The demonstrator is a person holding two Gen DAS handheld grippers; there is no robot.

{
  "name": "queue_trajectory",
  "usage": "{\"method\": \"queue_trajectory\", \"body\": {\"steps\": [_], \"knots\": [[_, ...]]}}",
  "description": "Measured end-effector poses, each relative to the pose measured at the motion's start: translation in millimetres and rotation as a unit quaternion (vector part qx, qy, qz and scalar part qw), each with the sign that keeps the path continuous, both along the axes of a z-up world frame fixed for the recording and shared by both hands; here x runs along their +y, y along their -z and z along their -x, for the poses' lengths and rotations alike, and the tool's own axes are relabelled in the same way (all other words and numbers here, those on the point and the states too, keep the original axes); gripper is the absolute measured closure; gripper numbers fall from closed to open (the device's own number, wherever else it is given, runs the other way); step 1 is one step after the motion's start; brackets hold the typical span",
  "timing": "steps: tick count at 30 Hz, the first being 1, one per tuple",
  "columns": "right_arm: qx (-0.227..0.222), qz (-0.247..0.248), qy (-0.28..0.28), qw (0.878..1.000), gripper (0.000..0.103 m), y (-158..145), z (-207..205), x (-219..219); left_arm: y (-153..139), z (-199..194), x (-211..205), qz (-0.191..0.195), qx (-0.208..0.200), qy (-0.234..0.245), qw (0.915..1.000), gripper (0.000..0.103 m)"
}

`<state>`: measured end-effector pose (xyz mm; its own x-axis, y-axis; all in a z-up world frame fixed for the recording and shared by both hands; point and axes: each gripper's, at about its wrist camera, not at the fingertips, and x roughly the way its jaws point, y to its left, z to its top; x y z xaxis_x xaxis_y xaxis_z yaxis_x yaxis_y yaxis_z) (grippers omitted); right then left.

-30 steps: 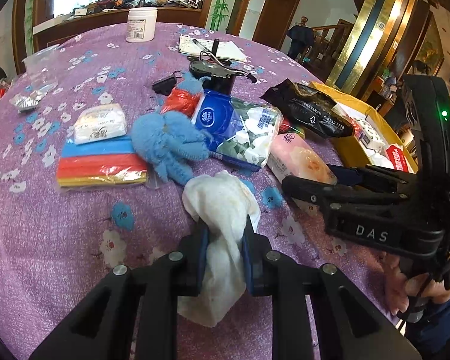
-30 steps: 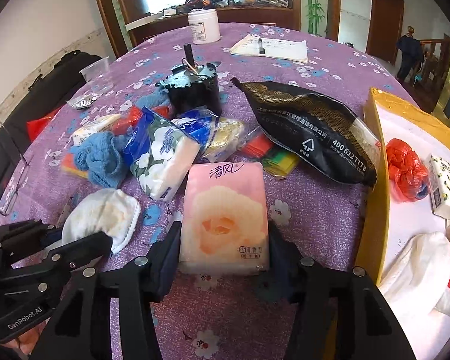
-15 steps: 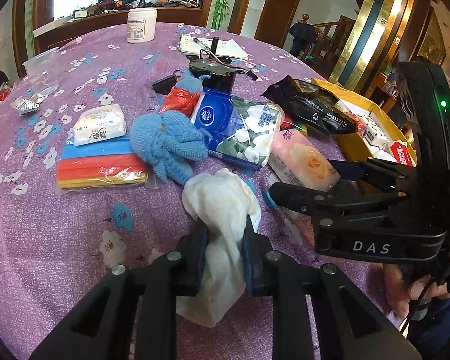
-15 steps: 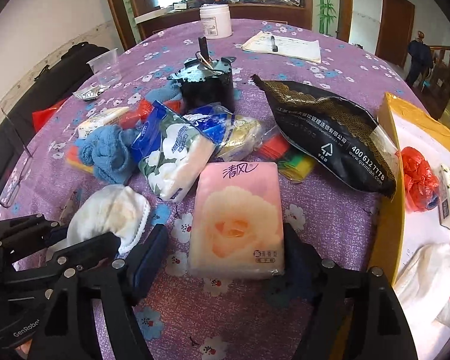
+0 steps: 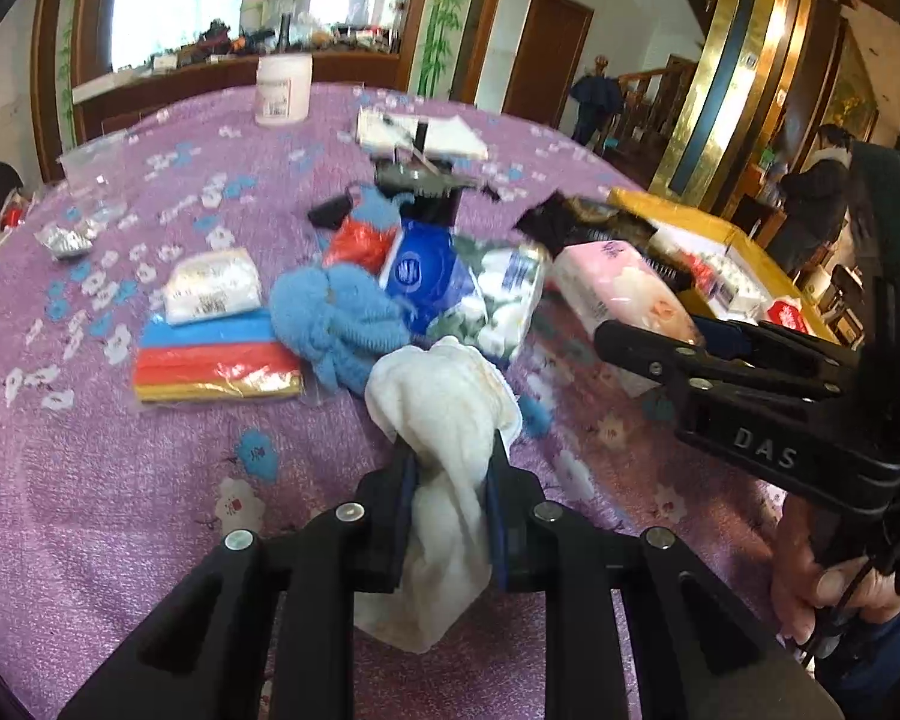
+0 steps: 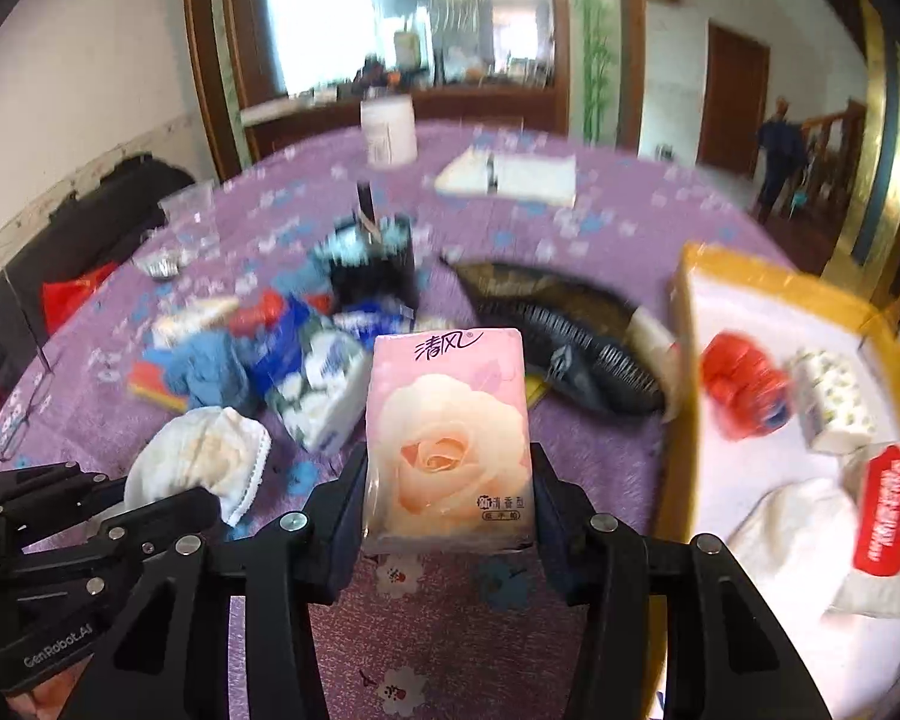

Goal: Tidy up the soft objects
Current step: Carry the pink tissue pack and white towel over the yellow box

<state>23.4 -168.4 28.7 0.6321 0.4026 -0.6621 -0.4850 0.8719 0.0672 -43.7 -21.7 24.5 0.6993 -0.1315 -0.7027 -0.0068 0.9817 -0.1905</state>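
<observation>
Two grippers were at work; the left gripper was clamped nearly closed on one white cloth, whose bunched end rested on the tabletop; the right gripper had its jaws closing on one pink tissue pack printed with a rose, pads pressing its sides, the pack tilted up off the purple cloth. On the tabletop lay one blue knitted piece, one blue-and-white tissue pack, one small white packet, one striped bundle of blue, red and yellow, and one black bag. One yellow-rimmed box stood at the table's right edge; inside it were one red bundle, one spotted white pack, one white cloth piece and one red-labelled packet. One white jar and one paper pad sat at the far side. The tabletop wore a purple flowered cover; a wood-framed window, a brown door and a staircase lay beyond.
</observation>
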Motion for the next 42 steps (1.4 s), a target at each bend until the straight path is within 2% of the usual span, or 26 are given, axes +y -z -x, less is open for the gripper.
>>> {"method": "queue_trajectory", "body": {"steps": [6, 13, 20, 29, 36, 42], "knots": [[-0.047, -0.024, 0.029, 0.998, 0.050, -14.0, 12.9, -12.9, -5.5, 6.1, -1.2, -0.013, -0.026, -0.008, 0.9995, 0.083], [-0.061, -0.036, 0.046, 0.996, 0.050, -20.5, 15.6, -21.3, -8.6, 9.1, -2.2, -0.015, -0.037, -0.012, 0.9991, 0.083], [-0.028, -0.049, 0.051, 0.997, 0.050, -17.4, 19.4, -32.0, -11.1, 10.2, -3.4, 0.012, -0.029, -0.005, 0.9995, 0.083], [-0.039, -0.085, 0.054, 0.994, 0.050, -41.0, 34.9, -58.6, -32.6, 13.8, -17.8, 0.015, -0.042, 0.010, 0.9989, 0.083], [-0.037, -0.103, 0.055, 0.992, 0.050, -49.8, 41.1, -76.1, -44.4, 9.5, -29.1, 0.024, -0.045, 0.022, 0.9985, 0.083], [-0.033, -0.122, 0.072, 0.989, 0.050, -55.1, 40.5, -97.6, -55.8, 5.8, -46.3, 0.017, -0.054, 0.041, 0.9976, 0.083]]}}
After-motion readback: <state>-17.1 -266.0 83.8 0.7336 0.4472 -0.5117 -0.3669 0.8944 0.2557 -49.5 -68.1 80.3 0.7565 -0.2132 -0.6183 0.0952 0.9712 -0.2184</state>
